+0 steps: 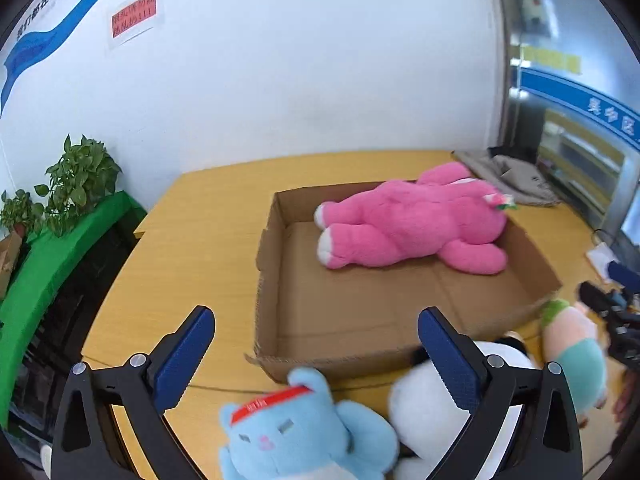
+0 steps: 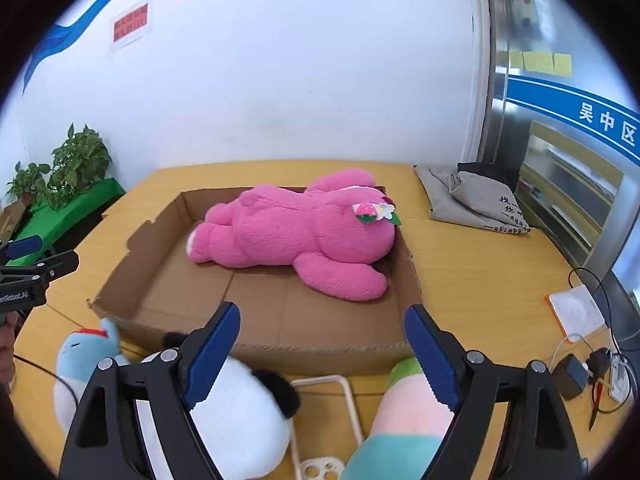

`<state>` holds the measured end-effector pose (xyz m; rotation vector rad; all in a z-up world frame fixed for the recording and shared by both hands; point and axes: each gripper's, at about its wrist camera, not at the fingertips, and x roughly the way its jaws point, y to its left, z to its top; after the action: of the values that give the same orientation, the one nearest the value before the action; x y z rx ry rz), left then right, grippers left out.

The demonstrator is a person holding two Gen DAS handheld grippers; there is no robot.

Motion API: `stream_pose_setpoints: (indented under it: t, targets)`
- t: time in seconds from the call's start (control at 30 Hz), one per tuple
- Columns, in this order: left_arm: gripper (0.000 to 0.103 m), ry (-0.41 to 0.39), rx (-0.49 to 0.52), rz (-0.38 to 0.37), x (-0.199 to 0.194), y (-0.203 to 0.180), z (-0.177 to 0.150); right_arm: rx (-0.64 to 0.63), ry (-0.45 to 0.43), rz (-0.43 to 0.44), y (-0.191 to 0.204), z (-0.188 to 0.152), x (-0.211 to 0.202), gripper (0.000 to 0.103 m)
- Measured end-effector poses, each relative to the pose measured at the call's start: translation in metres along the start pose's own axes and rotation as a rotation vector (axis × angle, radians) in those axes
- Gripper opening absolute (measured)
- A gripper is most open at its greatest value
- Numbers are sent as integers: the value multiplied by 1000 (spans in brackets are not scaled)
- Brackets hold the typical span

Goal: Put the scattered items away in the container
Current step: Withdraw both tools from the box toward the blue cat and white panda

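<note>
A shallow cardboard box lies open on the wooden table. A big pink plush bear lies inside it. In front of the box lie a light blue plush bear, a white and black panda plush and a peach, green and teal plush. My left gripper is open and empty above the blue bear. My right gripper is open and empty between the panda and the peach plush.
A grey cloth bag lies at the table's back right. A white pad, cables and chargers sit at the right edge. A cream plastic frame lies between the plush toys. Potted plants stand on a green shelf at left.
</note>
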<state>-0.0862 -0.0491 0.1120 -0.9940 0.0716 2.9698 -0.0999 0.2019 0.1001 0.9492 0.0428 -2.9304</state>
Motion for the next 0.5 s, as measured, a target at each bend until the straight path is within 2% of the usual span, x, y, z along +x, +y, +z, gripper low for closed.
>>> stream_pose_setpoints:
  t: [0.13, 0.33, 0.5]
  targets:
    - [103, -28, -10, 1, -32, -1, -22, -12, -17, -5, 13, -13, -23, 85]
    - [103, 25, -16, -27, -47, 7, -51, 0, -46, -21, 17, -19, -43, 85]
    - [103, 36, -36, -37, -54, 15, -64, 6, -58, -9, 24, -24, -54, 85]
